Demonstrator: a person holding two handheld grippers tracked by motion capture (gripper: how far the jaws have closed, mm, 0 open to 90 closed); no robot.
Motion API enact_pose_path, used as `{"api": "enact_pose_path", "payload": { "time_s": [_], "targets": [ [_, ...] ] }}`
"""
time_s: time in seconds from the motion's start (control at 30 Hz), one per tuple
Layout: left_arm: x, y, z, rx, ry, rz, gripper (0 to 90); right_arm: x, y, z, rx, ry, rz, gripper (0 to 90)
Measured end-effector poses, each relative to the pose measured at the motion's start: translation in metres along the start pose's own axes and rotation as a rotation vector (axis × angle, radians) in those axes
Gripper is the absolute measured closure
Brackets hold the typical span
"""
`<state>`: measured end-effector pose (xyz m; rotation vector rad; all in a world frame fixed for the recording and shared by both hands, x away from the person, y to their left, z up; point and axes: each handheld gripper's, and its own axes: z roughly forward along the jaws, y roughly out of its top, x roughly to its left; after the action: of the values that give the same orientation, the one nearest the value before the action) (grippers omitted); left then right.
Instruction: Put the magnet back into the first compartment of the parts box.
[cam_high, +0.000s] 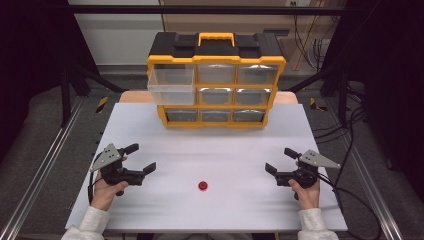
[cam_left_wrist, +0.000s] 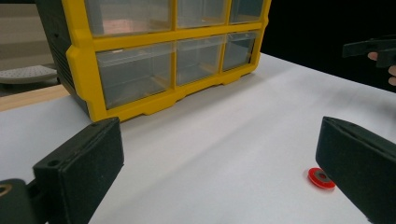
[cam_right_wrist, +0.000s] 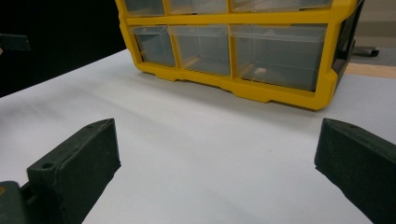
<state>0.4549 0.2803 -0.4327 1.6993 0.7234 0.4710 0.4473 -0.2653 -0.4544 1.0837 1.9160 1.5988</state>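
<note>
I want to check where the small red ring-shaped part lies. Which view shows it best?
The high view: the small red ring-shaped part lies whole on the white table, between both grippers. In the left gripper view it is nearer but partly covered by a jaw. The right gripper view faces the yellow drawer cabinet.

Room and surroundings
White table (cam_high: 150, 125); grey floor (cam_high: 45, 130); black frame posts (cam_high: 65, 75); pale rear wall (cam_high: 120, 35); cables (cam_high: 350, 125) at right.

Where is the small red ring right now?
In the high view the red ring lies flat on the white table, between the left gripper and the right gripper, well short of the drawer organizer.
</note>
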Motion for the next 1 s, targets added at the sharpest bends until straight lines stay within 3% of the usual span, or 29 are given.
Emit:
{"api": "enact_pose_path", "payload": {
  "time_s": [0.5,1.0],
  "targets": [
    [-0.001,0.001,0.001,0.017,0.001,-0.002,0.8,0.000,-0.001,0.002,0.020,0.007,-0.010,0.4],
    [-0.015,0.011,0.008,0.038,-0.011,0.011,0.9,0.000,0.000,0.000,0.017,-0.001,-0.006,0.4]
  ]
}}
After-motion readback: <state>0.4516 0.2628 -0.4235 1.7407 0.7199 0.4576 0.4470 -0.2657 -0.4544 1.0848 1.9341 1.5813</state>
